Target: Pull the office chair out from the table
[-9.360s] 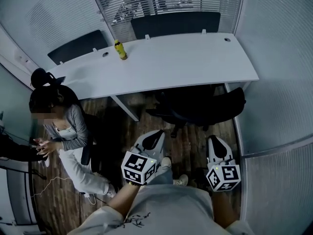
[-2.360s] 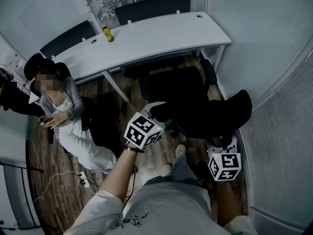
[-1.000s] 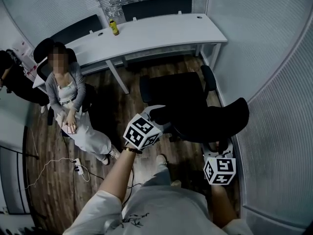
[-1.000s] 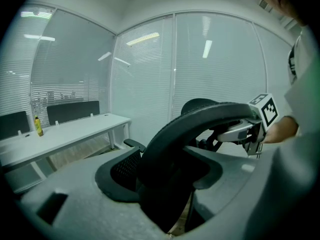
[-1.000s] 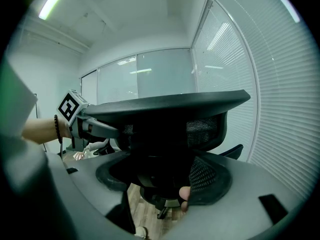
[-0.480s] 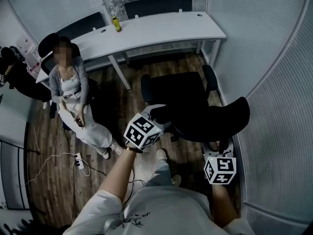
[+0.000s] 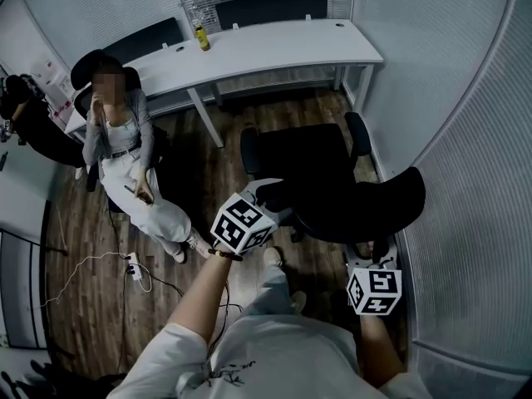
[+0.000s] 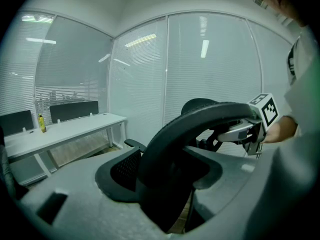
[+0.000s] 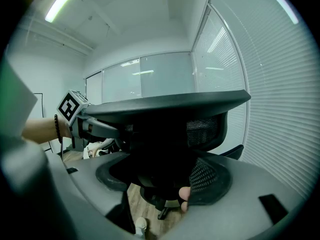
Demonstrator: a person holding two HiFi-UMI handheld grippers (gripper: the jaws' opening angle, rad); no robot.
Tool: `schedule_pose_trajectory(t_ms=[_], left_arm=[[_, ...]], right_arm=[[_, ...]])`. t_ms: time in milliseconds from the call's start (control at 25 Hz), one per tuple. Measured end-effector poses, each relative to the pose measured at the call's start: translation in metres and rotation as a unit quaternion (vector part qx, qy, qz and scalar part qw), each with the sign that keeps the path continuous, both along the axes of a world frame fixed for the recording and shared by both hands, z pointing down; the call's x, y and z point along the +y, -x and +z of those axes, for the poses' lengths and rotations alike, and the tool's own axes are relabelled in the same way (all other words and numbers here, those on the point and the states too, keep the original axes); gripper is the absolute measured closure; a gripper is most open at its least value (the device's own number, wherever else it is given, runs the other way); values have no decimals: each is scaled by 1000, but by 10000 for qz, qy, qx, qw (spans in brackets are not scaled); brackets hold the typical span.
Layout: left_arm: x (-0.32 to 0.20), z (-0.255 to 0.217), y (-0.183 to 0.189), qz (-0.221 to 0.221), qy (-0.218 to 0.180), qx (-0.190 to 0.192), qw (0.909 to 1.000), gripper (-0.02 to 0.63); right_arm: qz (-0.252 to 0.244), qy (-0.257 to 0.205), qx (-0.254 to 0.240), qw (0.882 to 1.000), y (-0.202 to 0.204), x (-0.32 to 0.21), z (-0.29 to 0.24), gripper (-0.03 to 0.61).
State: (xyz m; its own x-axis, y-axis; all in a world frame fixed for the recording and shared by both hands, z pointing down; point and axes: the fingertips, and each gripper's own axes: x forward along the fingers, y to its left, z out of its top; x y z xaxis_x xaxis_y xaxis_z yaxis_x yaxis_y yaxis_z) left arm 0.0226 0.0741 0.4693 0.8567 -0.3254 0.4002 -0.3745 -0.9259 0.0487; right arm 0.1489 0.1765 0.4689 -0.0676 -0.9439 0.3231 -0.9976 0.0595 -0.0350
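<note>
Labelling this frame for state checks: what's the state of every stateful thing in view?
office chair: standing clear of the table, not tucked under
left gripper: shut on the office chair's backrest
right gripper: shut on the backrest's other end
yellow bottle: upright on the table

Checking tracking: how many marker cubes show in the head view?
2: one black-and-white marker cube on the left gripper, one on the right gripper; both clamp the black mesh office chair. None seems hidden.

We note matt black mesh cloth on the office chair (image 9: 205,129) backrest, a smooth white counter (image 7: 283,44), a dark wood-plank floor (image 7: 91,223), and matt grey plastic on the left hand-held gripper (image 7: 274,191).
</note>
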Motion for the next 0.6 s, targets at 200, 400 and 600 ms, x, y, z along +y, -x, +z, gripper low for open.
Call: schedule_pose_trajectory(t_ms=[200, 400, 600], left_arm=[[9, 1, 0, -6, 16, -13, 10000, 359], [14, -1, -1, -25, 33, 17, 10000, 359], [15, -2, -1, -27, 68, -13, 10000, 359]], right_arm=[[-11, -13, -6, 10000, 0, 9, 0, 302], [-8, -32, -12, 10000, -2, 14, -2, 302], [-26, 17, -9, 10000, -2, 14, -3, 302]])
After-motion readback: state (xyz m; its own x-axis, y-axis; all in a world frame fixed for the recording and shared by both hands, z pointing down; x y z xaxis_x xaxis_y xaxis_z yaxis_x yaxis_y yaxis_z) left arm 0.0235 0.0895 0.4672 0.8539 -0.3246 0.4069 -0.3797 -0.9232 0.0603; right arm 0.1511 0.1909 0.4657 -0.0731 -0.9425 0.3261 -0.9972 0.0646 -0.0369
